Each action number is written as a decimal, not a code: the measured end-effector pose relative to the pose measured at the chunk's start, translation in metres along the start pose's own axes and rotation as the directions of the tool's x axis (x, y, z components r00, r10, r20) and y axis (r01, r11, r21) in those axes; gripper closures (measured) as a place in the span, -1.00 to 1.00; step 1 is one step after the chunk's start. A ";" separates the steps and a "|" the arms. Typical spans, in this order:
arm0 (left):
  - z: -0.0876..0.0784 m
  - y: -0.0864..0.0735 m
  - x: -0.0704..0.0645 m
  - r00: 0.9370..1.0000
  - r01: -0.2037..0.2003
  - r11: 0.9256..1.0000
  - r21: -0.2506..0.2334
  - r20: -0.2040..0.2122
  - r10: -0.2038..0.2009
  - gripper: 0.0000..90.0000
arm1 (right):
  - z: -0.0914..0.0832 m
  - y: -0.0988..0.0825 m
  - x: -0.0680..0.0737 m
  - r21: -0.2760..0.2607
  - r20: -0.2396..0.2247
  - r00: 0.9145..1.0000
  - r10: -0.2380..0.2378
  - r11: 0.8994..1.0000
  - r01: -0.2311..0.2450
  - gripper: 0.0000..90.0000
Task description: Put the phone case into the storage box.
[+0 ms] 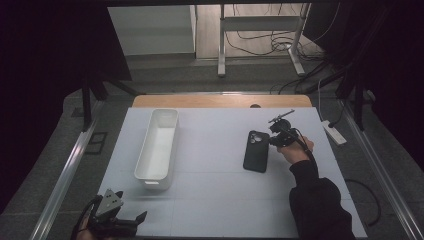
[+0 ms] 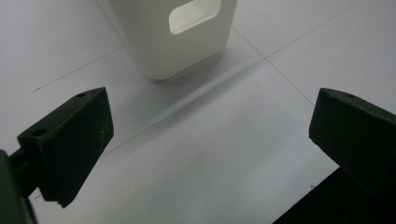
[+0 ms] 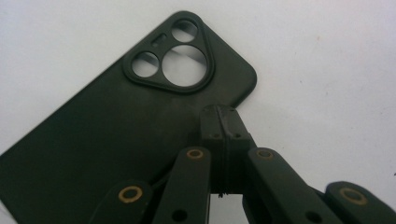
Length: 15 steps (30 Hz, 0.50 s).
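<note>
From the high view I see the counter (image 1: 225, 200) covered in white, with a long white bin (image 1: 159, 147) standing left of centre, its long side running away from me, and a black phone (image 1: 256, 151) lying flat right of centre, well apart from the bin. My right gripper (image 1: 278, 138) sits at the phone's right edge near its far end, held by a hand (image 1: 296, 150) in a dark sleeve (image 1: 315, 200). In the right gripper view its fingers (image 3: 223, 128) are pressed together with no gap between them, their tips over the phone's (image 3: 116, 135) corner beside the triangular camera bump (image 3: 170, 60) (three round lenses, back side up); I cannot tell whether the tips touch the case or pinch its edge, but nothing shows between them. The phone rests on the white surface, angled across that view. My left gripper (image 1: 120, 220) is low at the near left corner of the counter, just short of the bin's near end, with its grey plate (image 1: 110, 201) on top and a cable looping behind it. In the left gripper view its fingers (image 2: 70, 140) are spread wide with bare counter (image 2: 210, 163) between them, holding nothing, and the bin's (image 2: 173, 37) end wall with its handle cutout (image 2: 194, 16) stands ahead, apart from the tips. Beyond the counter's far edge the floor (image 1: 250, 75) shows desk legs and loose cables.
</note>
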<state>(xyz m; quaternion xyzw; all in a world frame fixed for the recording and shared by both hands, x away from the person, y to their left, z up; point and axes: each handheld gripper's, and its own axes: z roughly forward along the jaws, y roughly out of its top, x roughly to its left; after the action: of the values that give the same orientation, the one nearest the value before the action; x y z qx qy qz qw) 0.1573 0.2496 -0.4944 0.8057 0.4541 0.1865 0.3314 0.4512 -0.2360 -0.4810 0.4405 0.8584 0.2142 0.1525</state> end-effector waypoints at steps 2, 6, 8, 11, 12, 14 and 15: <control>0.000 0.000 0.000 1.000 0.000 1.000 0.000 0.000 0.000 -0.99 | 0.003 -0.001 -0.001 0.007 0.004 1.000 0.002 1.000 -0.002 1.00; 0.000 0.000 0.000 1.000 -0.002 1.000 0.001 0.000 0.002 -0.99 | 0.008 -0.004 -0.002 0.022 0.010 1.000 0.010 1.000 -0.010 1.00; 0.000 0.000 -0.001 1.000 -0.003 1.000 0.001 0.000 0.003 -0.99 | 0.010 -0.005 -0.003 0.025 0.016 1.000 0.012 1.000 -0.013 1.00; 0.000 0.000 -0.001 1.000 -0.005 1.000 0.002 -0.001 0.005 -0.99 | 0.012 -0.006 -0.004 0.026 0.020 1.000 0.020 0.999 -0.021 1.00; 0.000 0.000 -0.001 1.000 -0.006 1.000 0.002 -0.002 0.006 -0.99 | 0.012 -0.006 -0.004 0.029 0.026 0.999 0.022 0.999 -0.022 1.00; 0.000 0.000 -0.001 1.000 -0.007 1.000 0.003 -0.002 0.007 -0.99 | 0.014 -0.007 -0.006 0.032 0.026 0.999 0.022 0.999 -0.023 1.00; 0.000 0.000 -0.001 1.000 -0.007 1.000 0.003 -0.002 0.007 -0.99 | 0.015 -0.007 -0.006 0.034 0.029 0.999 0.024 0.999 -0.025 1.00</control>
<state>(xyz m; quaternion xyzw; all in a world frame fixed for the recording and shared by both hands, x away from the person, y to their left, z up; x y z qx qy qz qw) 0.1571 0.2486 -0.4946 0.8075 0.4521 0.1878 0.3290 0.4565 -0.2405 -0.4968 0.4564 0.8543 0.1948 0.1545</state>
